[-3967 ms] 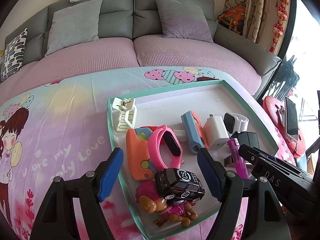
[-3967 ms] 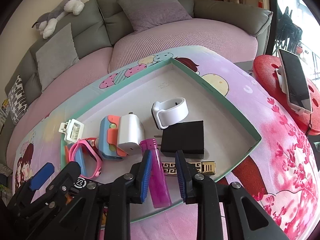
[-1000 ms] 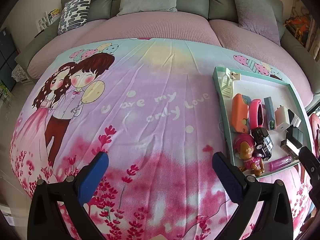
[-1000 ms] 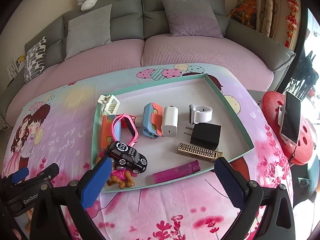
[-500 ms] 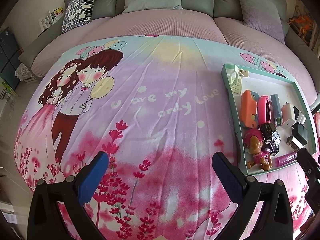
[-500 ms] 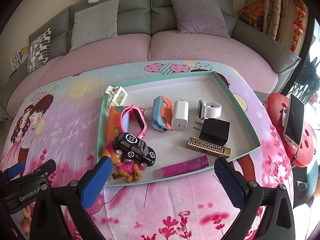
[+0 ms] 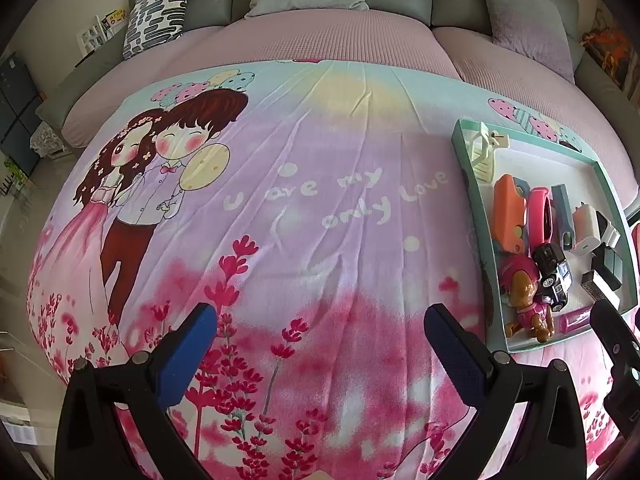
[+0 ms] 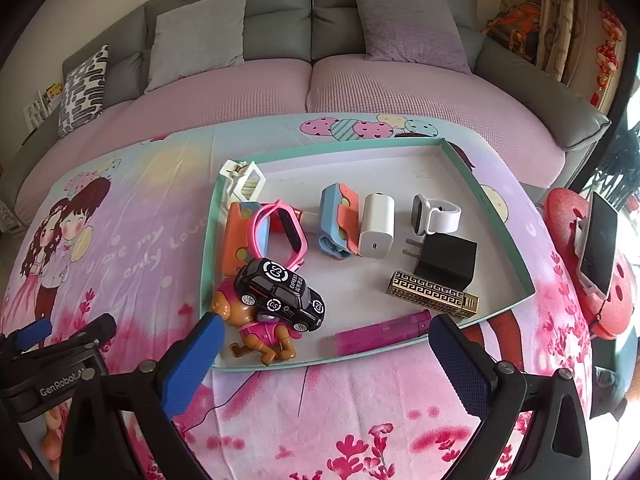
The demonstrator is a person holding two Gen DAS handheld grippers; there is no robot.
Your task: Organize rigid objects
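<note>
On the table: we see a cartoon-print tablecloth [image 7: 304, 200] in pink and lilac, with a teal-rimmed tray [image 8: 500, 216] resting on it in front of a grey sofa [image 8: 276, 20].
Left gripper [image 7: 320, 344]: we hold it above bare cloth, well to the left of the tray; its blue pads are spread wide with nothing between them.
Right gripper [image 8: 324, 356]: we hold it just before the tray's near edge, jaws spread wide and empty.
Tray, left side: a white hair clip [image 8: 244, 178] in the far corner, then an orange case [image 8: 236, 240], a pink watch band [image 8: 282, 232], and a black toy car [image 8: 280, 294] lying on top of a toy puppy [image 8: 256, 336].
Tray, middle: a blue and orange case [image 8: 336, 226] touching a white charger [image 8: 376, 226].
Tray, right side: a white smartwatch [image 8: 436, 216], a black plug adapter [image 8: 444, 258], a gold patterned lighter [image 8: 432, 292].
Tray, near edge: a purple lighter [image 8: 384, 332] lying lengthwise.
</note>
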